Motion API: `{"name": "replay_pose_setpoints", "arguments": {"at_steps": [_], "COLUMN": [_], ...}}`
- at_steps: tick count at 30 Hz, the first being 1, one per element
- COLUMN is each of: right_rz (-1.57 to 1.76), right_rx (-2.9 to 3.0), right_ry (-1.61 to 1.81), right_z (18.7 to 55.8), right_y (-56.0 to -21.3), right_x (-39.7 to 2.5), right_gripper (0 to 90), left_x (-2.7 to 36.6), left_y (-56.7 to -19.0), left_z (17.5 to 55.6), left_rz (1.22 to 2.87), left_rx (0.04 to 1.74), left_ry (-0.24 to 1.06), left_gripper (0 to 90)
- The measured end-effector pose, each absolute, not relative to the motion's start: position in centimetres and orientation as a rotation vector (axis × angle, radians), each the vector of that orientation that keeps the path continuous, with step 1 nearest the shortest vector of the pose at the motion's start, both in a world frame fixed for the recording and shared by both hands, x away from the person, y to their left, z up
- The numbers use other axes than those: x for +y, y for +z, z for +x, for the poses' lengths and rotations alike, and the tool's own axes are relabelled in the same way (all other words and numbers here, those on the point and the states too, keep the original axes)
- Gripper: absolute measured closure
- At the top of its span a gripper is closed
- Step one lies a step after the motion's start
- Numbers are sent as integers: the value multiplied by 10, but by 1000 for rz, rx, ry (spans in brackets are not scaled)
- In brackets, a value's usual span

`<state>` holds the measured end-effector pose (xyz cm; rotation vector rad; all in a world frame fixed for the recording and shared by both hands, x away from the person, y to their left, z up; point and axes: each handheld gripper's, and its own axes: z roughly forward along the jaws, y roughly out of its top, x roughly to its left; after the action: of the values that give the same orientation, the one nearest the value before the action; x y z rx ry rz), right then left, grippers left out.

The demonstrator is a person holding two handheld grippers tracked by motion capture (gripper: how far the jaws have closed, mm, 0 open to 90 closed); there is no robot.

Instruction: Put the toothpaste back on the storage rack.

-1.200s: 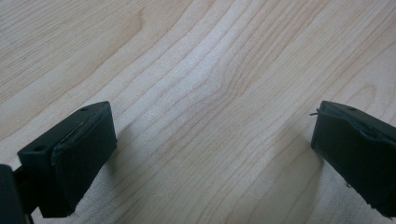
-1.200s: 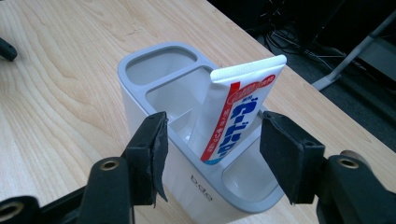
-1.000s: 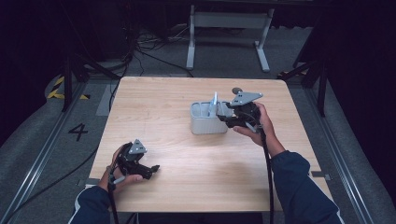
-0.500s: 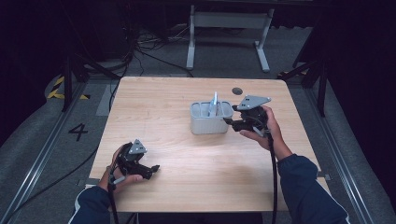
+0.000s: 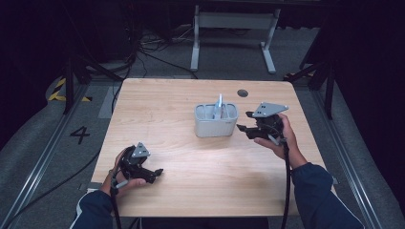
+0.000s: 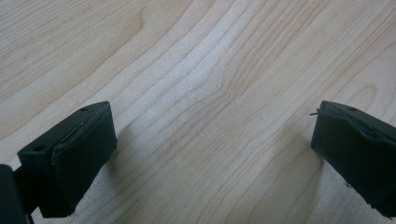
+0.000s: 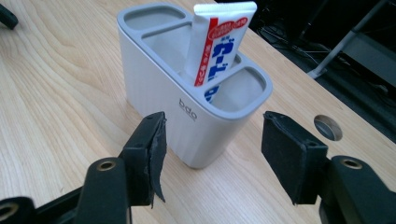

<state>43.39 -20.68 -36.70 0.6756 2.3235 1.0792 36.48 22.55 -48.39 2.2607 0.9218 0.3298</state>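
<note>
From above your side you look forward and down on the whole wooden table (image 5: 200,186), both hands low in frame. Your left gripper (image 6: 210,154) camera sits very close over bare tabletop (image 6: 196,70), facing down. Your right gripper (image 7: 210,154) camera looks along its jaws at the nearby grey holder (image 7: 187,116), also seen mid-table (image 5: 216,125) from above.

Lower part of white, red and blue toothpaste tube (image 7: 219,42) hidden inside middle compartment of grey plastic three-compartment holder (image 7: 187,100); tube print too partial to read. Small lettering on holder wall blurred. Right claw (image 7: 212,156) cut off by bottom edge in right gripper view. Left claw (image 6: 210,154) jaw tips cut off at bottom and right edges in left gripper view. Person's sleeves cut off at bottom edge in high view.
</note>
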Motion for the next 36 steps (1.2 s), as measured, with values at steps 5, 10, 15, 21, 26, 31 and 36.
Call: {"name": "replay_pose_setpoints", "arguments": {"at_steps": [5, 10, 15, 21, 26, 31, 36], "right_rz": [682, 703, 711, 729, 735, 748, 763], "right_rx": [2325, 2325, 2329, 2340, 2342, 2352, 2353], "right_ry": [1072, 1058, 1029, 999, 992, 980, 970], "right_z": [427, 422, 418, 411, 407, 402, 397], "right_y": [-371, -379, -384, -392, -396, -403, -409], "right_x": [-216, -228, -236, -248, -254, -260, -267], "right_gripper": [405, 409, 410, 409, 407, 404, 400], "left_x": [226, 226, 225, 226, 225, 225, 226], "left_y": [-484, -484, -484, -484, -484, -484, -484], "left_z": [365, 365, 365, 365, 365, 365, 365], "left_rz": [2261, 2261, 2260, 2260, 2260, 2260, 2259], "left_rx": [922, 923, 924, 923, 924, 925, 924], "left_ry": [330, 330, 332, 332, 332, 330, 333], "left_gripper": [5, 4, 4, 4, 4, 4, 5]}}
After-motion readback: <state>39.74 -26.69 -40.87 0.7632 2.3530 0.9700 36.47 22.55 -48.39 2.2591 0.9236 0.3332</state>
